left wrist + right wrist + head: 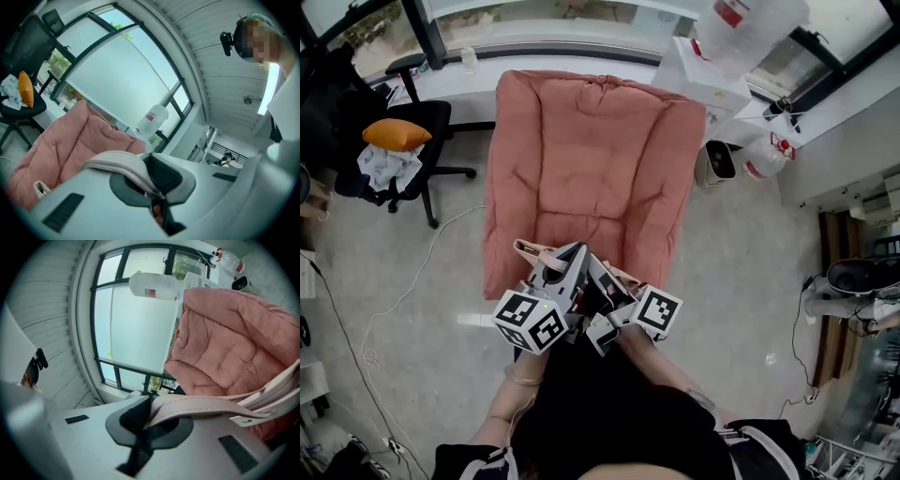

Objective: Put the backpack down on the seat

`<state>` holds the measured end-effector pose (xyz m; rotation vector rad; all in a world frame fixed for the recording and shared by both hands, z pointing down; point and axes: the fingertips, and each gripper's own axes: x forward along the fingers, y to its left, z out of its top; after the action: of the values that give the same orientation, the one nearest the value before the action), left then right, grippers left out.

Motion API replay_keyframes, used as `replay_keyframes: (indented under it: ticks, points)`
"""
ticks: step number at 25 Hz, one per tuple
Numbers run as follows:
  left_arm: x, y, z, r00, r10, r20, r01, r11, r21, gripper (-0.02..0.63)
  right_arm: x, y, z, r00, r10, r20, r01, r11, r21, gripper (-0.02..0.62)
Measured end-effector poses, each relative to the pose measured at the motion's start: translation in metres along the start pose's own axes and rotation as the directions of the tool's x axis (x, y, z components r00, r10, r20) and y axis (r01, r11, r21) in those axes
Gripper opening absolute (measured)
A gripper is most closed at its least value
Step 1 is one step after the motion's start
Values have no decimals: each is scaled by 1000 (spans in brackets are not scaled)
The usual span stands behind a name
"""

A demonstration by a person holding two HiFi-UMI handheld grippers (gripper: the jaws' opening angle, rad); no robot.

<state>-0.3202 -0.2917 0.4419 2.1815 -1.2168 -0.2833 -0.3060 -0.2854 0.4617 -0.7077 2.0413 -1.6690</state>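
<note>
In the head view, your left gripper [565,261] and right gripper [602,274] sit side by side, both clenched on the backpack [528,250]. Only its pale straps show, and the bag's body is hidden beneath them. The pink seat [591,159] lies just ahead of both tips.

In the left gripper view, the jaws pinch a strap [117,161], with the cushion ahead and to the left.

In the right gripper view, the jaws grip a strap [201,406], with the cushion ahead and to the right.

You seem to have carried the bag up to the seat, but it isn't resting there yet. What's left is lowering it onto the cushion and letting go.
</note>
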Motion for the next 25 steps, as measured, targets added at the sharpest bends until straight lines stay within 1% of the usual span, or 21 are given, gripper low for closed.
replay_keyframes:
  ticks: [8, 16, 22, 25]
  points:
    - [24, 25, -18, 995, -28, -93, 24, 999, -48, 17, 12, -34, 13, 997, -53, 53, 49, 996, 80, 37]
    - [55, 49, -39, 988, -62, -139, 52, 995, -80, 17, 20, -72, 33, 988, -120, 97, 110, 989, 98, 37]
    - [75, 61, -45, 984, -73, -160, 63, 996, -68, 17, 25, -92, 47, 980, -160, 122, 149, 984, 95, 37]
    - [83, 71, -53, 982, -79, -174, 66, 995, -80, 17, 28, -102, 50, 977, -166, 131, 155, 984, 89, 37]
